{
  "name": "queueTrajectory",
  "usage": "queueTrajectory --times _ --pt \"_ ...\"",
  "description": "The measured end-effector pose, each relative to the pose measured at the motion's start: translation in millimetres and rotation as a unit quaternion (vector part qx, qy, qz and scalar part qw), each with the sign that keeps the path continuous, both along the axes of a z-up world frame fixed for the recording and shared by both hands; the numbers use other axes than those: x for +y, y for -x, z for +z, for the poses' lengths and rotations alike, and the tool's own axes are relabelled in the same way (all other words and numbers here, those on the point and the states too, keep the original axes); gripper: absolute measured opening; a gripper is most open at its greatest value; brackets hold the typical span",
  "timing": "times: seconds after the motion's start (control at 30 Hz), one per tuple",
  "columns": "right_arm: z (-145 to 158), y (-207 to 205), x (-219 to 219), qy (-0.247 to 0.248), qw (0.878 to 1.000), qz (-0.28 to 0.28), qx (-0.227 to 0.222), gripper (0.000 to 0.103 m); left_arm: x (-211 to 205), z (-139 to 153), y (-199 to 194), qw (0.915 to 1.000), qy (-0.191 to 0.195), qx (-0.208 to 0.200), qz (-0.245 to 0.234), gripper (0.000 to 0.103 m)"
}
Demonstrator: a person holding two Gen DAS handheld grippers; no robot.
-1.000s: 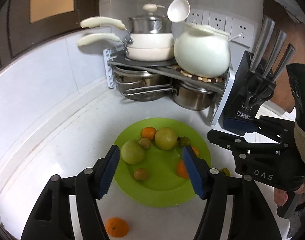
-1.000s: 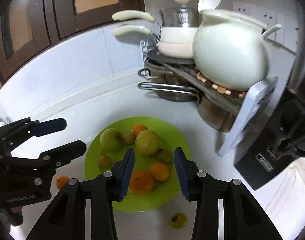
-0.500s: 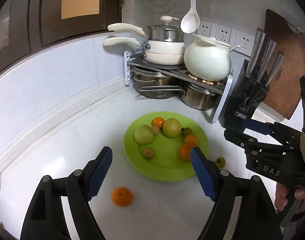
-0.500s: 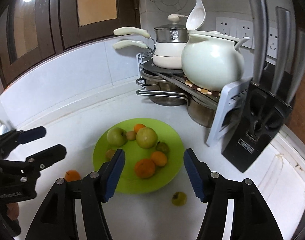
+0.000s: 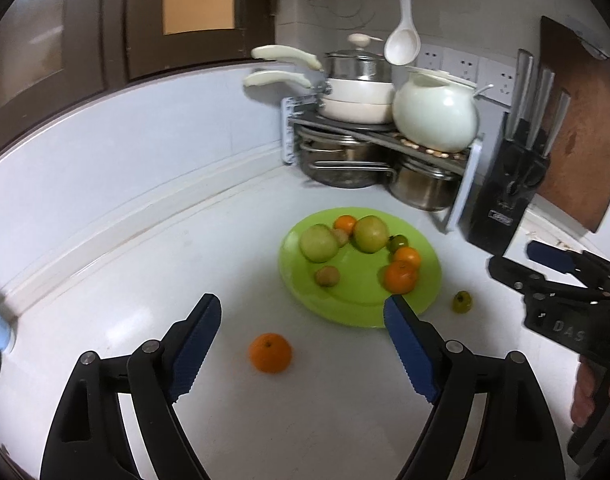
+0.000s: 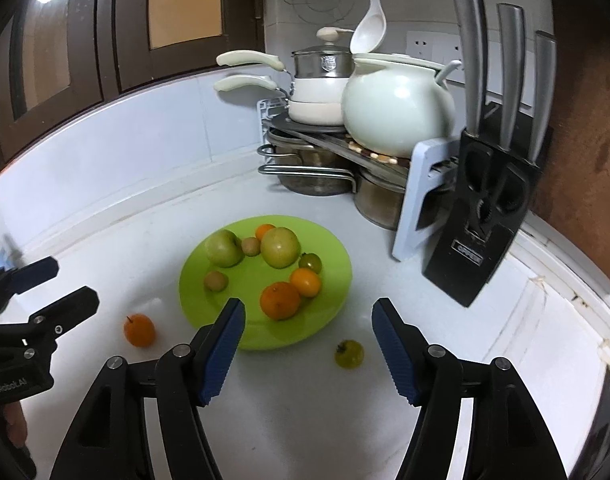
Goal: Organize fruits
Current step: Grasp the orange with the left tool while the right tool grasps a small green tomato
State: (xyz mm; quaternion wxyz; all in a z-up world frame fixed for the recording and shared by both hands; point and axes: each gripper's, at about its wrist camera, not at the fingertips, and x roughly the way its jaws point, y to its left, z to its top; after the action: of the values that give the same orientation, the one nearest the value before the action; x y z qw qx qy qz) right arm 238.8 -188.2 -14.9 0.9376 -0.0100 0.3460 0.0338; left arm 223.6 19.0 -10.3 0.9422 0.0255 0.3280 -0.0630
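A lime-green plate (image 5: 345, 300) (image 6: 333, 264) on the white counter holds two green apples, three oranges, small brown fruits and a small green fruit. One loose orange (image 5: 270, 352) (image 6: 139, 329) lies on the counter in front of the plate's left side. A loose small green fruit (image 5: 462, 302) (image 6: 349, 354) lies off the plate's right front. My left gripper (image 5: 301, 344) hovers over the loose orange, jaws opening, nothing between them. My right gripper (image 6: 308, 344) is near the green fruit, jaws opening and empty.
A rack with pots and a white kettle (image 5: 435, 116) stands in the back corner. A black knife block (image 6: 489, 216) stands at right, a brown cutting board (image 5: 577, 128) behind it. A hand shows at the left wrist view's right edge.
Both grippers have drawn back from the plate and their jaws have spread wider. The loose orange and the loose green fruit now lie further up in the views.
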Motion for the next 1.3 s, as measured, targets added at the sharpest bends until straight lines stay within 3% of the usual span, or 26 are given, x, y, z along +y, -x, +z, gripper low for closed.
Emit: queueTrajectory --times 0.5,0.77,0.9,1.13,1.3 --pt "-41 21 -12 -0.014 0.997 -0.071 -0.006 0.067 14 -46 19 0.9971 -0.019 0.001 0.074 0.084" --pt "-73 -3 -23 -0.038 0.994 -0.091 0.036 0.066 11 -68 4 0.9961 -0.025 0.021 0.082 0.083" --pt "-83 -14 -25 -0.037 0.994 -0.093 0.046 0.066 9 -76 -7 0.9955 -0.032 0.025 0.086 0.079" --pt "-98 -37 -26 -0.030 0.993 -0.089 0.071 0.050 9 -89 -32 0.9944 -0.025 0.048 0.090 0.068" --pt "-102 -46 -25 -0.022 0.993 -0.089 0.076 0.045 9 -96 -44 0.9940 -0.017 0.063 0.088 0.058"
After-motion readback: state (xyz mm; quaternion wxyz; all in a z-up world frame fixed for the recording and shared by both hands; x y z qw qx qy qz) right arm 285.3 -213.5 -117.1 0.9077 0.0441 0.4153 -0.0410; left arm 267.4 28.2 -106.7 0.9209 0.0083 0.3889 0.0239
